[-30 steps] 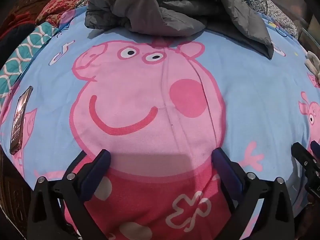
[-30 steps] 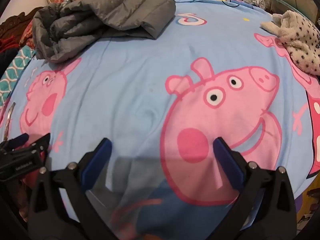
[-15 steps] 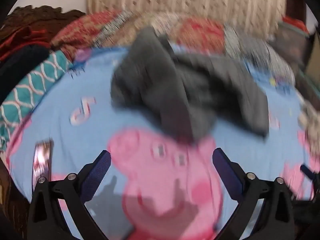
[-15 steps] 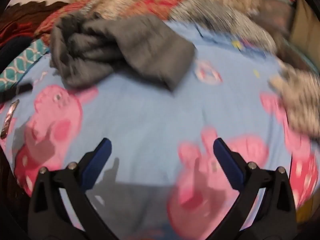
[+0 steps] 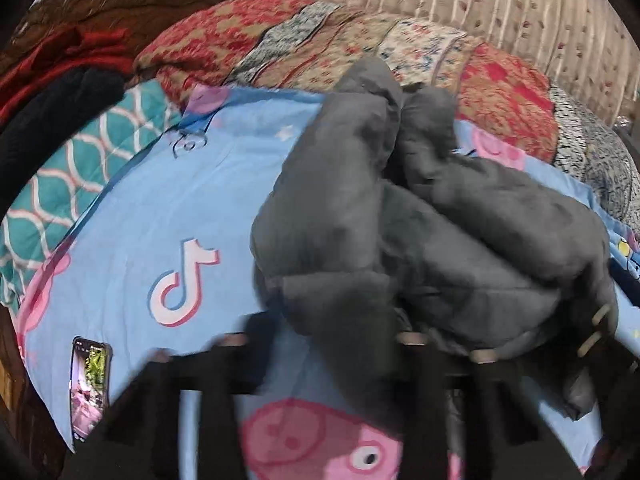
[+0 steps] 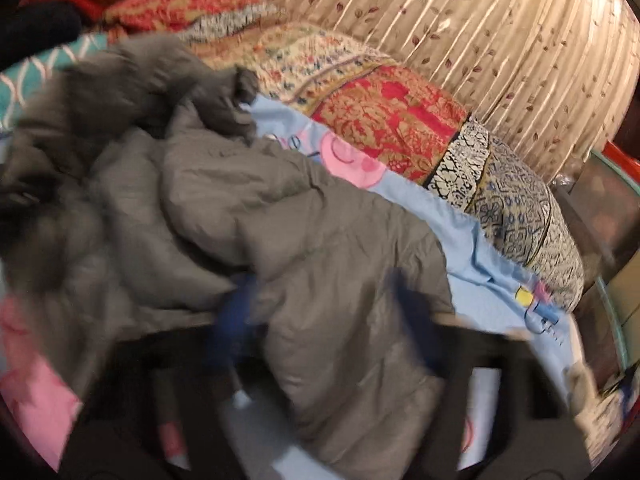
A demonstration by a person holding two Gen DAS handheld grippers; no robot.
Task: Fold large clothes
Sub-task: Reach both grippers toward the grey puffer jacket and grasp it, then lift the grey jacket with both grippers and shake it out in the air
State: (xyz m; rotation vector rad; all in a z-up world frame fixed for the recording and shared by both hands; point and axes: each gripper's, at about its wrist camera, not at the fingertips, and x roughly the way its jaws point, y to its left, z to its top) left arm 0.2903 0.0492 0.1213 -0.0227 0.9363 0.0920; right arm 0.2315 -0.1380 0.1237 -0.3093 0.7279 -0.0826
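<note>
A crumpled grey quilted jacket [image 5: 400,216] lies in a heap on the blue cartoon-pig bedsheet [image 5: 168,200]. My left gripper [image 5: 320,344] is blurred at the jacket's near edge, its jaws apart, with jacket cloth between them. In the right wrist view the jacket [image 6: 248,216] fills the middle. My right gripper [image 6: 324,312] is blurred, its blue fingers [image 6: 232,320] apart on either side of a fold of the jacket's lower right part. I cannot tell whether either gripper touches the cloth.
A phone [image 5: 90,388] lies at the sheet's left edge. Patterned pillows [image 5: 360,52] and a teal quilt [image 5: 68,176] line the far and left sides, with a curtain [image 6: 480,40] behind. A dark wooden headboard [image 5: 100,4] is at far left.
Both grippers have moved forward across the bed, from the pig prints up to the grey jacket, which now fills both views. Their jaws have stayed open.
</note>
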